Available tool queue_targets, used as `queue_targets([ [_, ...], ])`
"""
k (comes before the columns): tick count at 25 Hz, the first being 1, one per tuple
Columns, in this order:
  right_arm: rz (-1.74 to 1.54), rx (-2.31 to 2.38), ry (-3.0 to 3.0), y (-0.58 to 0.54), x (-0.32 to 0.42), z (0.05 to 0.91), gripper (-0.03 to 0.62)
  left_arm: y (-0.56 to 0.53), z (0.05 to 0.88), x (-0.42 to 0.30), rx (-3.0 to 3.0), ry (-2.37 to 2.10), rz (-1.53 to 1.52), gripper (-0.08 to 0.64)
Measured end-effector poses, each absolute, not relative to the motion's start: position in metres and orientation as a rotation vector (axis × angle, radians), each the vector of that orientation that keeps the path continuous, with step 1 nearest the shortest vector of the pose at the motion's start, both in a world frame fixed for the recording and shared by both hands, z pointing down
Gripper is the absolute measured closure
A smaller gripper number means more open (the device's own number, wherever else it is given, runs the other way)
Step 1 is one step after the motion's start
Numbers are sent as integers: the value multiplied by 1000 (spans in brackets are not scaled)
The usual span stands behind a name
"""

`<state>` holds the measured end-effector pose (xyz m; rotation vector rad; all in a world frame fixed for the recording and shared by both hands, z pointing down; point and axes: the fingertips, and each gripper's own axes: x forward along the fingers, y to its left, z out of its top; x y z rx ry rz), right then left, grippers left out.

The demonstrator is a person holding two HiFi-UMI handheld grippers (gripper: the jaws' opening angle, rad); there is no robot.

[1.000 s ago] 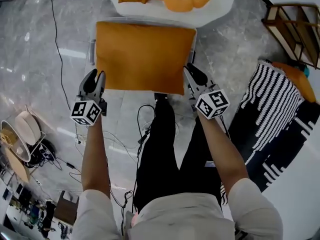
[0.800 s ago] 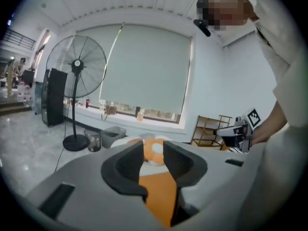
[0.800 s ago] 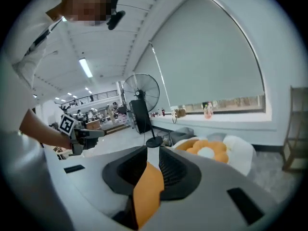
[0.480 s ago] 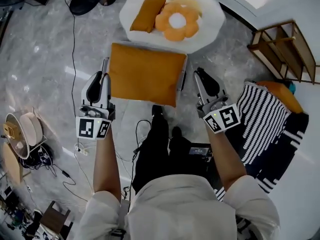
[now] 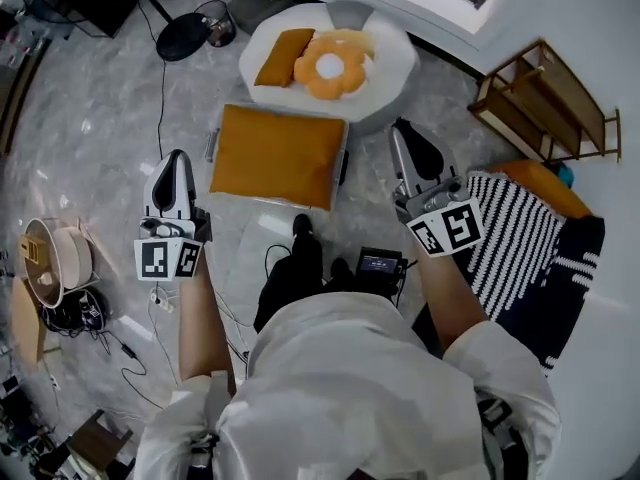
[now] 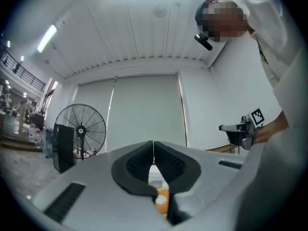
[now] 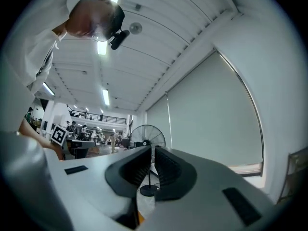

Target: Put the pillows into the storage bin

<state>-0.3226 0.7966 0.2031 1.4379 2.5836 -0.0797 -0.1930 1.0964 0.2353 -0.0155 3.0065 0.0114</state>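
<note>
So the big orange pillow (image 5: 277,155) is lying flat over the bin (image 5: 213,146), covering nearly the whole mouth. Only bits of rim poke out on each side, and I can't tell if it's sunk in or just sitting on top. Its long axis runs side to side across the bin, right end tipped a bit toward the person.

The left gripper (image 5: 174,163) is just left of the bin and the right gripper (image 5: 408,136) just right of it. Both have just snapped their jaws together with nothing between them.

I'd say pillow one is done. Next up are the small orange pillow (image 5: 284,57) and the flower pillow (image 5: 328,65) on the white seat (image 5: 390,58) just beyond the bin: open up, reach past it, grab one.
</note>
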Motion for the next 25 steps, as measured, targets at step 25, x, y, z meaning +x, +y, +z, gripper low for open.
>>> queue_targets([
  [25, -98, 1415, 2646, 685, -177, 222, 546, 967, 262, 1, 231, 3083, -55, 546],
])
